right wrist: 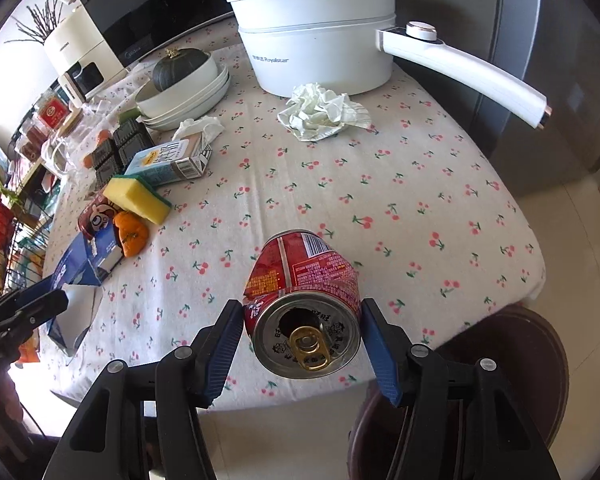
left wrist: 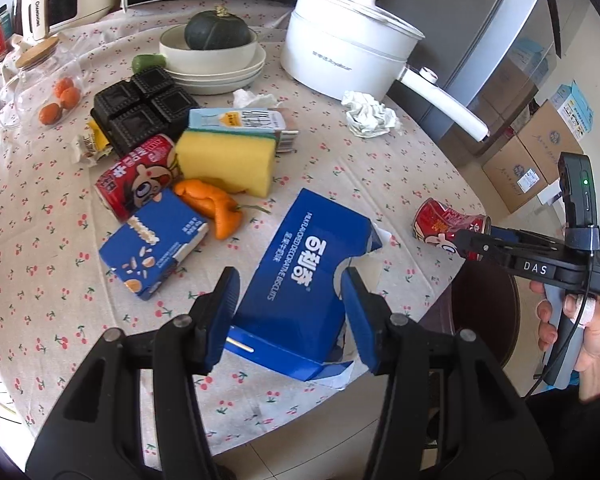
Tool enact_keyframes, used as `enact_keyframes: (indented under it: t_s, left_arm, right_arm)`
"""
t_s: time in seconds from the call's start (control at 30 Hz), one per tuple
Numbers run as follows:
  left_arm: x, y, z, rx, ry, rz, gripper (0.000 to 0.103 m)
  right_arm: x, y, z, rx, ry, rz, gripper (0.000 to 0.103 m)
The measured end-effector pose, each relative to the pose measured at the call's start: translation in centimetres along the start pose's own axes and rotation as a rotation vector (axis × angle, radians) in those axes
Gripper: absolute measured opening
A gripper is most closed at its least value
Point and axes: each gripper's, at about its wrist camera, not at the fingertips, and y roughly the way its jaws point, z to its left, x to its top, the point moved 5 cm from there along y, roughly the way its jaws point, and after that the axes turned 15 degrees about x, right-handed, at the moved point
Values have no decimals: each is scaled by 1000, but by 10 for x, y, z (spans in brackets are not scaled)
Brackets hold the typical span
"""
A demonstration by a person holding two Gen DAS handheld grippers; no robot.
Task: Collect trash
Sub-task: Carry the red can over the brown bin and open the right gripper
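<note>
My left gripper (left wrist: 290,312) is shut on a torn blue biscuit box (left wrist: 300,276), its blue pads pressed against both sides of the box near the table's front edge. My right gripper (right wrist: 302,340) is shut on a crushed red drink can (right wrist: 304,304), held by its sides with the pull-tab end facing the camera. In the left wrist view that same can (left wrist: 444,226) hangs at the table's right edge. Left on the cherry-print tablecloth (right wrist: 380,200) are crumpled white paper (right wrist: 324,114), a tissue (right wrist: 198,126), a second red can (left wrist: 138,182) and small cartons (left wrist: 156,244).
A white electric pot (right wrist: 316,44) with a long handle stands at the back. Stacked bowls hold a dark squash (left wrist: 216,32). A yellow sponge (left wrist: 228,162), an orange pepper (left wrist: 212,204), black trays (left wrist: 140,108) and a glass jar (left wrist: 36,92) crowd the left. A dark round stool (right wrist: 500,360) stands below the table's edge.
</note>
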Motion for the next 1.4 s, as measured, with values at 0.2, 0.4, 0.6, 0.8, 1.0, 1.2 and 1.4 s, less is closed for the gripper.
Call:
enact_keyframes:
  t_s: [0.2, 0.4, 0.6, 0.8, 1.0, 1.2, 1.4]
  left_arm:
    - [-7, 6, -65, -52, 97, 8, 54]
    - [-22, 14, -143, -140, 209, 25, 54]
    - [-46, 24, -217, -206, 349, 37, 54]
    - [-55, 30, -254, -275, 415, 17, 54]
    - [-48, 28, -249, -251, 403, -5, 82]
    - [-36, 21, -210, -169, 352, -20, 89]
    - [-24, 15, -156, -79, 283, -38, 95]
  right_arm:
    - [-35, -42, -44, -28, 54, -22, 60]
    - [-72, -77, -90, -83, 115, -32, 60]
    - [-105, -101, -135, -132, 188, -38, 61]
    - [-124, -113, -163, -159, 238, -35, 61]
    - [-127, -115, -170, -170, 254, -30, 61]
    - [-125, -97, -165, -164, 240, 16, 61]
    - [-129, -69, -159, -176, 231, 111, 61]
